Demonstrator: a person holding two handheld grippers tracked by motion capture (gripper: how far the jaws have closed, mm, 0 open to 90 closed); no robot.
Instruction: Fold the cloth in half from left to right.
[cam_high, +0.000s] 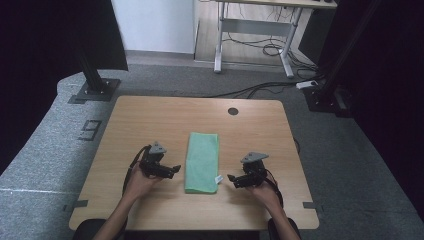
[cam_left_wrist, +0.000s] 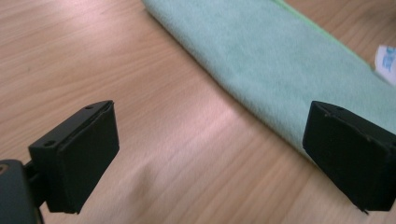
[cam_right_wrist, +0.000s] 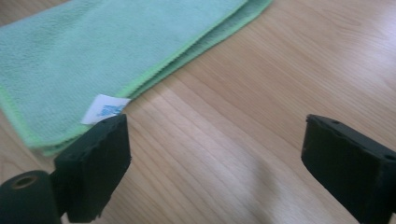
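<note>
A folded green cloth (cam_high: 202, 161) lies lengthwise in the middle of the wooden table (cam_high: 150, 120), with a small white tag (cam_high: 218, 179) at its near right corner. My left gripper (cam_high: 175, 170) rests just left of the cloth, jaws pointing at it, open and empty. My right gripper (cam_high: 231, 179) sits just right of the cloth near the tag, also open and empty. In the left gripper view the cloth (cam_left_wrist: 280, 60) runs across the upper right, beyond the gripper (cam_left_wrist: 210, 161). The right gripper view has the cloth (cam_right_wrist: 102, 51) and its tag (cam_right_wrist: 103, 108) at upper left, with the gripper (cam_right_wrist: 215, 172) over bare wood.
A dark round hole (cam_high: 233, 111) marks the table's far side. Black frame posts (cam_high: 92, 70) stand on the grey floor beyond the far corners. A white desk frame (cam_high: 255, 35) with loose cables stands farther back.
</note>
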